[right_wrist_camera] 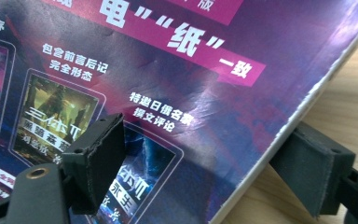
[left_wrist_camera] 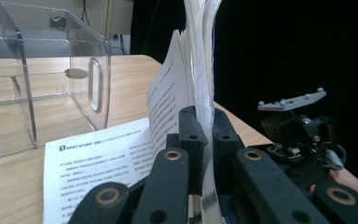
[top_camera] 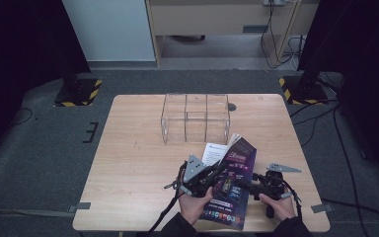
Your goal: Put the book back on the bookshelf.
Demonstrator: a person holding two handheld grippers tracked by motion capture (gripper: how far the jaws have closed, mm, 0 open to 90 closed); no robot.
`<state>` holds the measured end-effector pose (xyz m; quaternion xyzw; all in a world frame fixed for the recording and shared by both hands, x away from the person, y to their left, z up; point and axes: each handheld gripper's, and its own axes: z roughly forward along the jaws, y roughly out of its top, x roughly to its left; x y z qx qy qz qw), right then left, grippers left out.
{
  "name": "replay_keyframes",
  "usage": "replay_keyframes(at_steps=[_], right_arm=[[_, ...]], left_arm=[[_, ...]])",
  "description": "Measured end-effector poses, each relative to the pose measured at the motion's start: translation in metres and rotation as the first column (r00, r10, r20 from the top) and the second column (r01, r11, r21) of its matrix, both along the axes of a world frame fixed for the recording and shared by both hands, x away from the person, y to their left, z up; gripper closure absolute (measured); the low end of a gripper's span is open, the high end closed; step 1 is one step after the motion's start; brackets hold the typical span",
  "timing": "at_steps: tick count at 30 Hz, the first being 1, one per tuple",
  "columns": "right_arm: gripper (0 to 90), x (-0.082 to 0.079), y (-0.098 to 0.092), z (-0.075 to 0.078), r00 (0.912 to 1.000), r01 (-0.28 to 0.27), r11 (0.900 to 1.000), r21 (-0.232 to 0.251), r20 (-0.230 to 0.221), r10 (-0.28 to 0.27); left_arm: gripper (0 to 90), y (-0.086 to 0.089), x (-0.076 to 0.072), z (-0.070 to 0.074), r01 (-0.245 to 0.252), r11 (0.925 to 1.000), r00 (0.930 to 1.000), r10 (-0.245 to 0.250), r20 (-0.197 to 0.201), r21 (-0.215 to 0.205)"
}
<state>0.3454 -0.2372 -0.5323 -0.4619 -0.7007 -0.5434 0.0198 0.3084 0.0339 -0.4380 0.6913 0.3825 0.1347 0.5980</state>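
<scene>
Purple-covered magazine (top_camera: 233,183) stands pinched between the left gripper (left_wrist_camera: 204,135) jaws.

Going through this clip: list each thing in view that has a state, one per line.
Magazine: partly open, some pages lifted upright, the rest flat on the table.
Left gripper: shut on the lifted pages.
Right gripper: fingers one above the cover, one below its edge; pressing cannot be told.
Clear organiser box: upright, empty.

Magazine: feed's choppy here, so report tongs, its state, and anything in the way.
Left tongs shut on some magazine pages, lifted upright. Right tongs open, straddling cover edge. Clear organizer box beyond, apart; nothing blocking.
</scene>
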Motion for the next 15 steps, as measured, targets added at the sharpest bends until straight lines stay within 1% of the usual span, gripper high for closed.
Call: replay_keyframes(at_steps=[3, 6, 7, 8, 9, 10, 12, 13, 14, 15], right_arm=[[21.4, 0.0014, 0.0034, -0.0028, 0.9994, -0.019, 1.000, 0.024, -0.030, 0.020], [22.1, 0.0021, 0.0061, -0.0044, 0.9988, -0.026, 0.999, 0.025, -0.041, 0.027], [25.0, 0.0017, 0.0064, -0.0037, 0.9986, -0.022, 0.999, 0.024, -0.048, 0.023], [25.0, 0.0017, 0.0064, -0.0037, 0.9986, -0.022, 0.999, 0.024, -0.048, 0.023], [27.1, 0.0016, 0.0061, -0.0033, 0.9987, -0.021, 1.000, 0.020, -0.045, 0.022], [33.6, 0.0009, 0.0047, -0.0013, 0.9989, -0.004, 1.000, 0.019, -0.048, 0.005], [39.6, 0.0002, 0.0037, 0.0004, 0.9986, 0.005, 1.000, 0.013, -0.053, -0.004], [42.2, 0.0000, 0.0034, 0.0013, 0.9986, 0.008, 1.000, 0.006, -0.052, -0.007], [42.2, 0.0000, 0.0034, 0.0013, 0.9986, 0.008, 1.000, 0.006, -0.052, -0.007], [44.3, -0.0004, 0.0036, 0.0021, 0.9985, 0.012, 1.000, -0.002, -0.053, -0.012]], left_arm=[[85.7, 0.0002, 0.0007, -0.0013, 0.003, 1.0000, 1.0000, -0.004, -0.006, -0.007], [85.7, 0.0006, 0.0005, -0.0013, 0.005, 1.0000, 1.0000, -0.005, -0.005, -0.006], [85.7, 0.0016, 0.0005, -0.0013, 0.004, 0.9999, 1.0000, -0.004, -0.004, -0.009], [85.7, 0.0016, 0.0005, -0.0013, 0.004, 0.9999, 1.0000, -0.004, -0.004, -0.009], [85.7, 0.0027, 0.0006, -0.0017, 0.002, 0.9999, 1.0000, -0.002, -0.005, -0.013], [85.7, 0.0038, 0.0010, -0.0020, 0.002, 0.9998, 1.0000, -0.002, -0.007, -0.017], [85.7, 0.0053, 0.0012, -0.0029, -0.002, 0.9997, 1.0000, 0.002, -0.009, -0.023], [85.7, 0.0063, 0.0013, -0.0044, -0.006, 0.9997, 0.9999, 0.005, -0.013, -0.024], [85.7, 0.0063, 0.0013, -0.0044, -0.006, 0.9997, 0.9999, 0.005, -0.013, -0.024], [85.7, 0.0064, 0.0014, -0.0050, -0.006, 0.9997, 0.9999, 0.005, -0.014, -0.024]])
